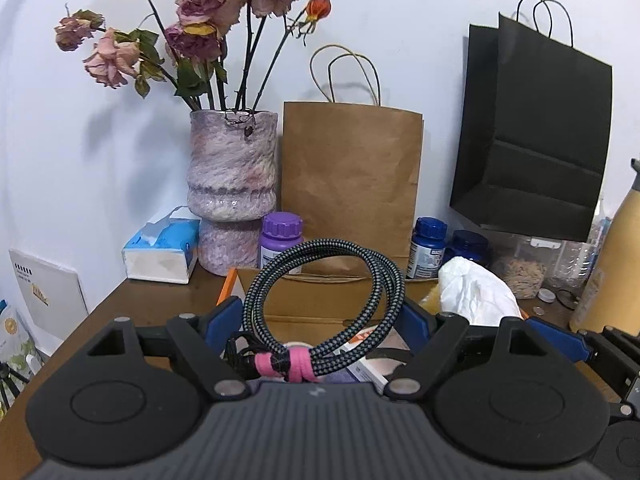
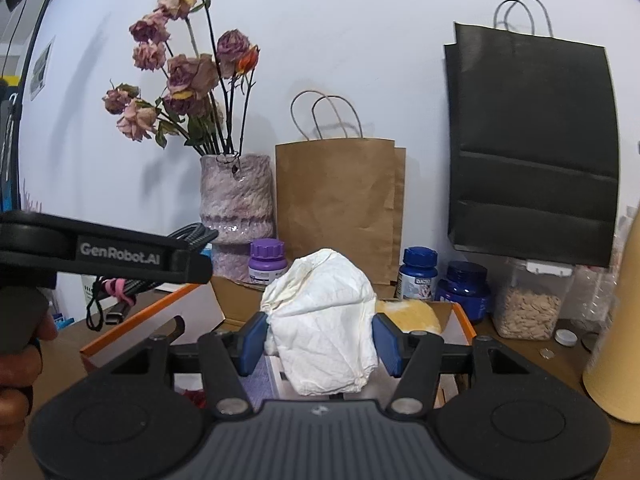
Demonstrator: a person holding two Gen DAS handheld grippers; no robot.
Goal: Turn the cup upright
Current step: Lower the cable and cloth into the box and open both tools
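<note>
**Both claws loaded, no cup in sight**

Closest to the lens, the left gripper (image 1: pixel 324 320) has its blue pads spread wide around a coiled braided cable (image 1: pixel 320 304) bound with a pink strap (image 1: pixel 294 364), and the coil stands up between them, apparently clamped at its sides. Over on the other side, the right gripper (image 2: pixel 320 338) is set narrower, both pads pressed onto a crumpled white paper wad (image 2: pixel 326 320), carried above an open cardboard box (image 2: pixel 460 320) with orange flaps.

Along the worktop's back edge, against the wall: a pink textured vase (image 1: pixel 232 184) of dried roses (image 1: pixel 200 4), a brown paper bag (image 1: pixel 352 184), a black paper bag (image 1: pixel 536 136), a purple-capped bottle (image 1: pixel 280 240) and two blue-capped bottles (image 1: pixel 428 248). A tissue box (image 1: pixel 162 248) sits toward the back left corner.

The cup? Neither view shows anything I can call one.
</note>
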